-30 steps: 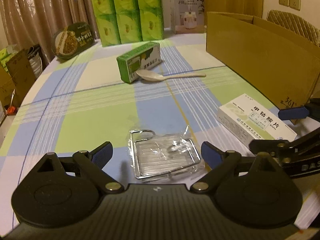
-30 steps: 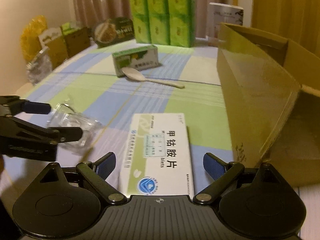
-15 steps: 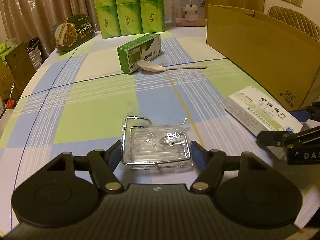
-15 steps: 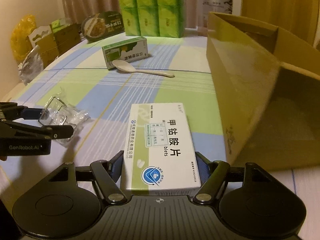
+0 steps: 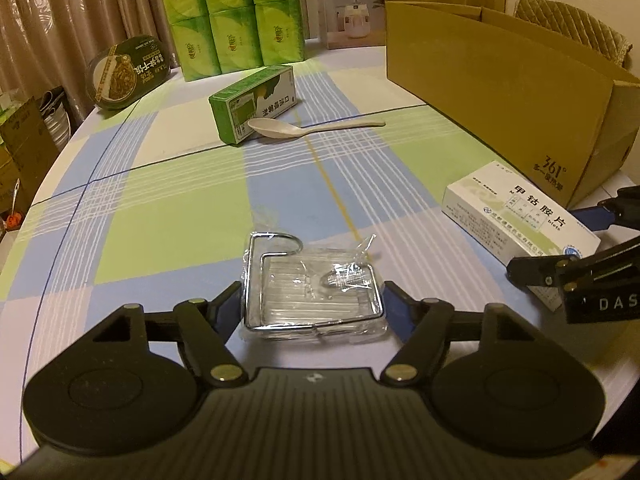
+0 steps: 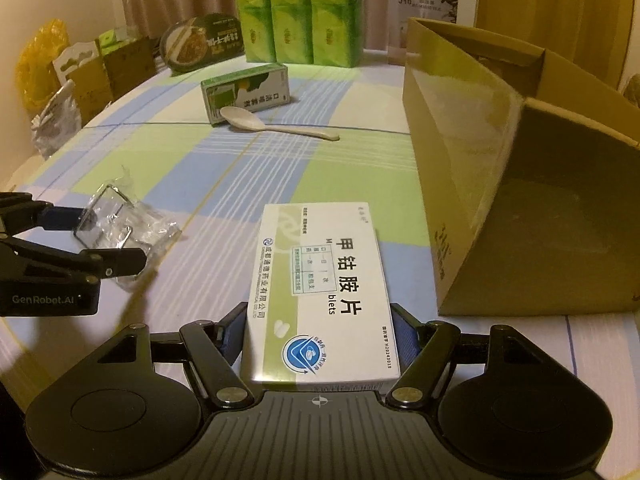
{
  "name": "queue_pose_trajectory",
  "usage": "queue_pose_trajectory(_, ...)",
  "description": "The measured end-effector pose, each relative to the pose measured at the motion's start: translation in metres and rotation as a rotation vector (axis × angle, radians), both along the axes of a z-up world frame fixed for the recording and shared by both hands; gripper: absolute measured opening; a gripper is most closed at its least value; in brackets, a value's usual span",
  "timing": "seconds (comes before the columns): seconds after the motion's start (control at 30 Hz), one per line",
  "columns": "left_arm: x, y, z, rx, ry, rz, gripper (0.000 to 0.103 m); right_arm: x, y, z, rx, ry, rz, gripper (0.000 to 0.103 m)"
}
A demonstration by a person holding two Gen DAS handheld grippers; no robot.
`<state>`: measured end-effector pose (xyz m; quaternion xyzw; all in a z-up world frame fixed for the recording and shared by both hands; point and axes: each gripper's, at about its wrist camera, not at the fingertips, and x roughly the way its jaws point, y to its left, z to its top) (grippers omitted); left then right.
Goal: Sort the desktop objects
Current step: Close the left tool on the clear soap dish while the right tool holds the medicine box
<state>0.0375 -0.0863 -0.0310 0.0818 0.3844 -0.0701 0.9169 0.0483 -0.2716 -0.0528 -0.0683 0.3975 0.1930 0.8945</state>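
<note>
Carton (image 6: 480, 184) beside pillbox (image 6: 320, 292) (spoon (image 6: 280, 126) beyond).

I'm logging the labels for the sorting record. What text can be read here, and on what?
"甲钴胺片", "blets": white medicine box; its small print is too fine to read.
"361°": cardboard box; the line beneath is blurred.
"J10": white carton at the back.
"GenRobot.AI": left gripper.
"DAS", cut off: right gripper.
Green box, round tin, tissue packs: print too blurred.
</note>
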Motion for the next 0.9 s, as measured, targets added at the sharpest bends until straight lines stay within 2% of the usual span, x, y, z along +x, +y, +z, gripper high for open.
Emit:
queue_pose_trajectory(0.17,0.003,0.001,-0.006,0.001,0.022,0.0,0.076,0.001,0.004,-0.002,-0.018,-0.002,0.014,0.074)
queue_pose_trajectory(0.33,0.002,0.002,-0.005,0.001,0.021,-0.003,0.068,0.002,0.006,-0.002,-0.021,0.001,0.01,0.075)
queue_pose_trajectory(0.43,0.001,0.003,-0.004,0.001,0.026,-0.002,0.067,0.001,0.005,-0.001,-0.023,0.004,-0.003,0.069)
queue_pose_trajectory(0.5,-0.001,0.004,-0.003,-0.002,0.029,0.0,0.067,0.0,0.003,0.001,-0.011,0.013,-0.012,0.068)
queue_pose_trajectory(0.9,-0.02,0.005,0.024,-0.033,-0.009,0.01,0.066,-0.023,-0.004,0.04,0.039,-0.063,-0.016,0.068)
